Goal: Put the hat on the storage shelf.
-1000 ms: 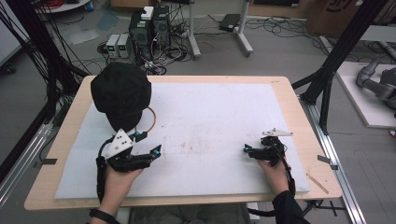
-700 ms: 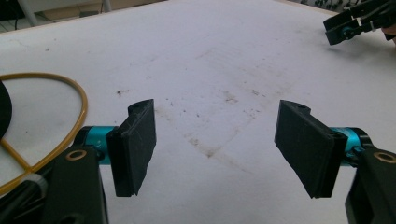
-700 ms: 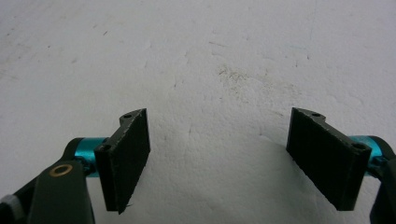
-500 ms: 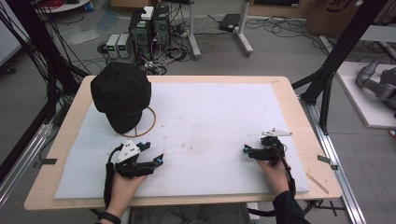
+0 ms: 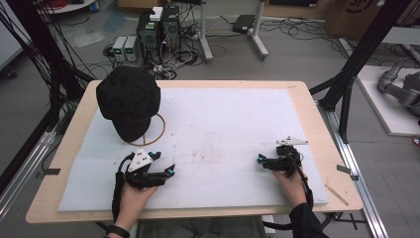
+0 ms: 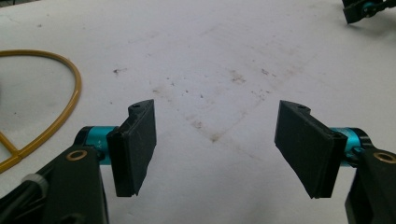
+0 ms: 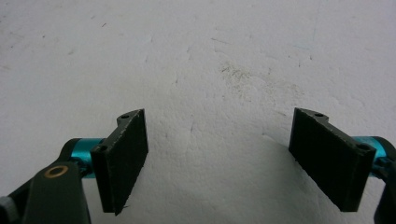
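A black cap (image 5: 129,101) is sitting on a stand with a wooden ring base (image 5: 159,130) near the far left corner of the white mat (image 5: 223,124) that is covering the tabletop (image 5: 302,91), and nothing is touching it. The left gripper (image 5: 166,172) is lying low over the mat near the front edge, just in front of the ring base and clear of it; in the left gripper view its jaws are standing wide apart with only stained mat between them, and an arc of the ring (image 6: 70,98) is curving past on that view's left. The right gripper (image 5: 261,159) is resting toward the front right of the mat, well apart from the cap, and its jaws are likewise spread wide and holding nothing over bare mat. Judging by this, the cap is looking settled on its stand and both hands are lying idle near the person's edge, so the work is appearing either finished or not begun; the pictures are not deciding which.
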A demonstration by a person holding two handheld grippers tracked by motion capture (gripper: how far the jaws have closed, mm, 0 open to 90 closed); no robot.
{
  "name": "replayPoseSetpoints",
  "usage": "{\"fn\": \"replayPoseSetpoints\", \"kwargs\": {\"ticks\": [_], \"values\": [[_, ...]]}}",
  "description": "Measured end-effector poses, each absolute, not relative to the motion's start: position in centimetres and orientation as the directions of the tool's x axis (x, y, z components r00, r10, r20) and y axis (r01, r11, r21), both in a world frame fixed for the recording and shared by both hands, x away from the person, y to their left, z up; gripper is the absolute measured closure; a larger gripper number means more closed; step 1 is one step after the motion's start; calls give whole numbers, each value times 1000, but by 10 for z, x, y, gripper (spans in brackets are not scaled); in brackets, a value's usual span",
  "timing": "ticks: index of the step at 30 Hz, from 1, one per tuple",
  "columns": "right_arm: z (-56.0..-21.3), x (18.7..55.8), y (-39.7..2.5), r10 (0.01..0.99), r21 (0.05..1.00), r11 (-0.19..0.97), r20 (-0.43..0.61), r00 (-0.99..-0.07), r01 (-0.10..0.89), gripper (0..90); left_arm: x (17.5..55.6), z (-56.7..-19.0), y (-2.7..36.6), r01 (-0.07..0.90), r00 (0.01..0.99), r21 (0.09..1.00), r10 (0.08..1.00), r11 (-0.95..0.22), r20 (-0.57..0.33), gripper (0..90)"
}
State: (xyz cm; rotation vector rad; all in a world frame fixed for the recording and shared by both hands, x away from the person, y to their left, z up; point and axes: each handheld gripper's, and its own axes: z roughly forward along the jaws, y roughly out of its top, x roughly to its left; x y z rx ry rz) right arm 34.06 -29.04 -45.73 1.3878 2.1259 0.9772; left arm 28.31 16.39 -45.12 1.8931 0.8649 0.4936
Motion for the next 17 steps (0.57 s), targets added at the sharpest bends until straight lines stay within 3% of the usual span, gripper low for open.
{"fn": "replayPoseSetpoints", "kwargs": {"ticks": [2,7,17], "values": [[-457,341,-291,909,746,255,32,-415,615,194,284,-452,158,363,679,867,734,-343,6,258],[-457,341,-290,910,746,254,31,-414,616,194,281,-453,147,324,698,833,707,-447,108,290],[-457,341,-291,910,745,253,34,-414,617,194,284,-453,151,356,690,845,722,-399,51,287]]}}
